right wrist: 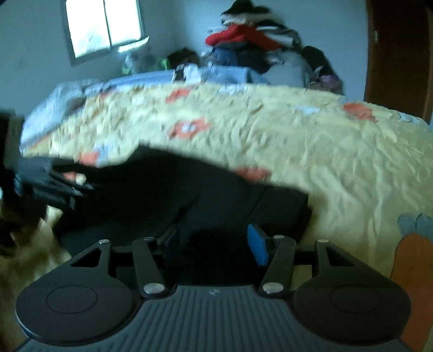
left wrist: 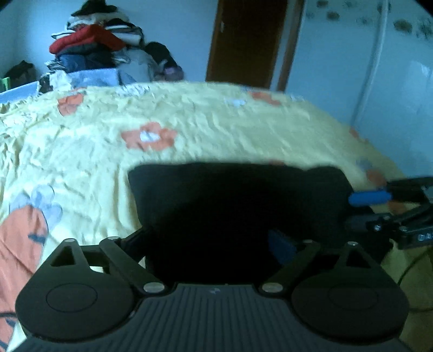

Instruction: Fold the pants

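Note:
Black pants (left wrist: pixel 238 200) lie folded in a dark block on the yellow flowered bedspread (left wrist: pixel 189 121), near the bed's front edge. My left gripper (left wrist: pixel 213 243) is open, its fingers spread wide over the near edge of the pants; the blue pad (left wrist: pixel 281 246) shows on the right finger. My right gripper (left wrist: pixel 360 209) enters that view at the right edge, jaws apart at the pants' right side. In the right wrist view the pants (right wrist: pixel 173 195) fill the middle, my right gripper (right wrist: pixel 213 243) is open over them, and the left gripper (right wrist: pixel 78 186) shows at the left, blurred.
A tall pile of clothes (left wrist: pixel 100 51) stands beyond the far side of the bed. A brown door (left wrist: pixel 246 40) is behind the bed, a white wardrobe (left wrist: pixel 379 67) to the right. A window (right wrist: pixel 102 24) is on the far wall.

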The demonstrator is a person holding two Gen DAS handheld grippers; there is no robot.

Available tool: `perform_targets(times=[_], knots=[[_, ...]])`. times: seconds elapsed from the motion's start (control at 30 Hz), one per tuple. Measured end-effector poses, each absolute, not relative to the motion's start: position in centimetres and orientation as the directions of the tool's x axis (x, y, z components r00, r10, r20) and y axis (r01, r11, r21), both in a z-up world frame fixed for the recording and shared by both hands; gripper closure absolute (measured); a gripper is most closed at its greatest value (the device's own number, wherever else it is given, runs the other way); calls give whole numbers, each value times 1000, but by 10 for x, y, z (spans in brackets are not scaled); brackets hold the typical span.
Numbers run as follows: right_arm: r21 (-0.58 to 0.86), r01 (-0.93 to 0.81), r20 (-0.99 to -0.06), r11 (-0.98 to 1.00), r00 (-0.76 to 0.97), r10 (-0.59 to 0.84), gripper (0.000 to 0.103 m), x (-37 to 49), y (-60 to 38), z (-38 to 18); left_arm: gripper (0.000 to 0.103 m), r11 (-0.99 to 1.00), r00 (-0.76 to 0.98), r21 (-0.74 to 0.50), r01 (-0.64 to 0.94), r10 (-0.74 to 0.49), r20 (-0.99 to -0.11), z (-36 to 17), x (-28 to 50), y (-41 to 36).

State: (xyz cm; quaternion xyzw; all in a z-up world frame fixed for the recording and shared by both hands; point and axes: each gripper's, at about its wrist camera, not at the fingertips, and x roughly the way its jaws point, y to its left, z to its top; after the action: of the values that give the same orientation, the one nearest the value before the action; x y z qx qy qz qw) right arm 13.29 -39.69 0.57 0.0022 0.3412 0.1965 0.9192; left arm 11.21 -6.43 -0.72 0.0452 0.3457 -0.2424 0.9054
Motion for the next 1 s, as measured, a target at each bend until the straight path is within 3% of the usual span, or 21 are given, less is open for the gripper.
perform_targets(times=[0.27, 0.43, 0.67, 0.8, 0.93, 1.0], knots=[[115, -354, -613, 928, 710, 346, 47, 118, -384, 15, 10, 890, 636, -172, 423, -427, -643, -9, 84, -39], [79, -385, -641, 920, 687, 342, 41, 110, -375, 9, 10, 857, 585, -290, 426, -505, -634, -16, 72, -18], [122, -376, -619, 919, 694, 367, 34, 124, -371, 18, 6, 707, 435, -615, 350, -704, -562, -22, 144, -2], [144, -370, -617, 918, 692, 375, 31, 121, -372, 9, 6, 622, 435, -719, 309, -765, -475, -21, 189, -1], [179, -351, -610, 919, 693, 384, 31, 121, -380, 6, 7, 599, 521, -771, 218, -739, -426, -17, 221, 2], [193, -346, -605, 918, 695, 389, 31, 120, -383, 6, 10, 644, 609, -733, 217, -676, -414, -9, 225, 7]])
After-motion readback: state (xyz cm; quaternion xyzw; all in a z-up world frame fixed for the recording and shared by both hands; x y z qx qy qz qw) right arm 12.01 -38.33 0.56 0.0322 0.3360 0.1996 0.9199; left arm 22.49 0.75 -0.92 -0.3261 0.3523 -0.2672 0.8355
